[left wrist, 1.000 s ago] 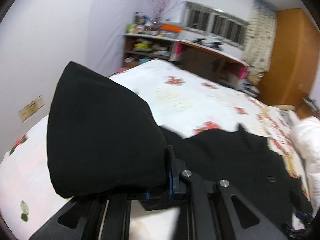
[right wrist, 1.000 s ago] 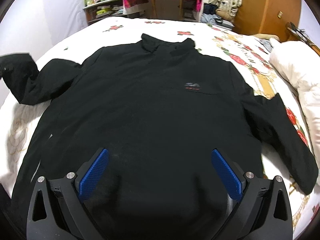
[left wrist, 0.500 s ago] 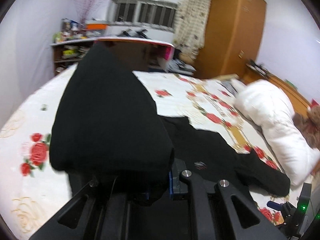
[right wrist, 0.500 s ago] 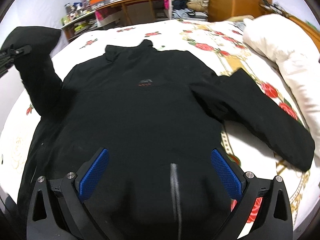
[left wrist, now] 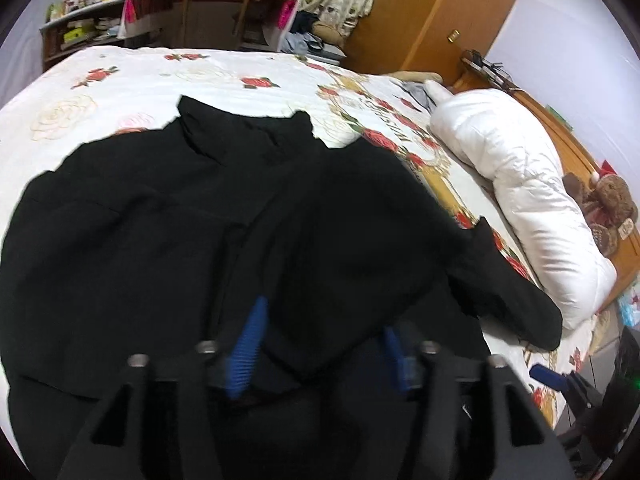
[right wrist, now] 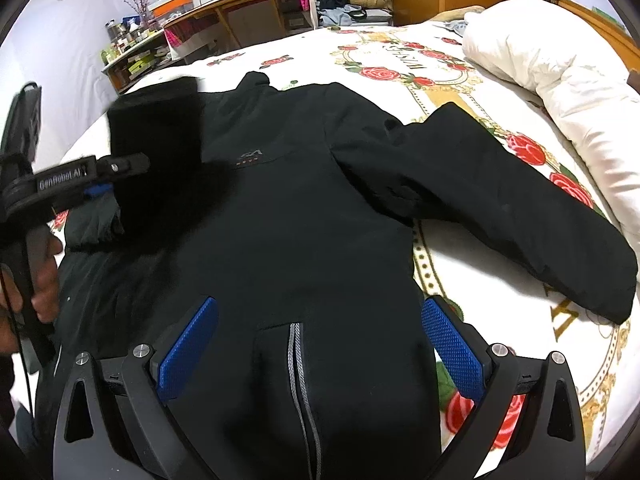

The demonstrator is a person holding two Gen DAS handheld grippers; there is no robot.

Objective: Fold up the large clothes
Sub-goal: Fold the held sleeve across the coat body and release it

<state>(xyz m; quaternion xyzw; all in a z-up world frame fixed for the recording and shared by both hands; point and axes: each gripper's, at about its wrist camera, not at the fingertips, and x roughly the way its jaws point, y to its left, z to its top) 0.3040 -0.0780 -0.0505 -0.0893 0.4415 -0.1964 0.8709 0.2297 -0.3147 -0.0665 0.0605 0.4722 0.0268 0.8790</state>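
Opening over the black padded jacket (right wrist: 288, 208) on the rose-print quilt (right wrist: 472, 264), your left gripper (left wrist: 320, 344) straddles its folded sleeve (left wrist: 344, 248); your right gripper (right wrist: 316, 356) hovers wide, empty.

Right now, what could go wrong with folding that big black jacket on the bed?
The left gripper is opening with the sleeve between its jaws, above the black jacket; the sleeve could land bunched or crooked across the chest. The other sleeve lies spread on the floral bedspread, so the fold may end up lopsided. The right gripper, open near the zipper, might drag the hem.
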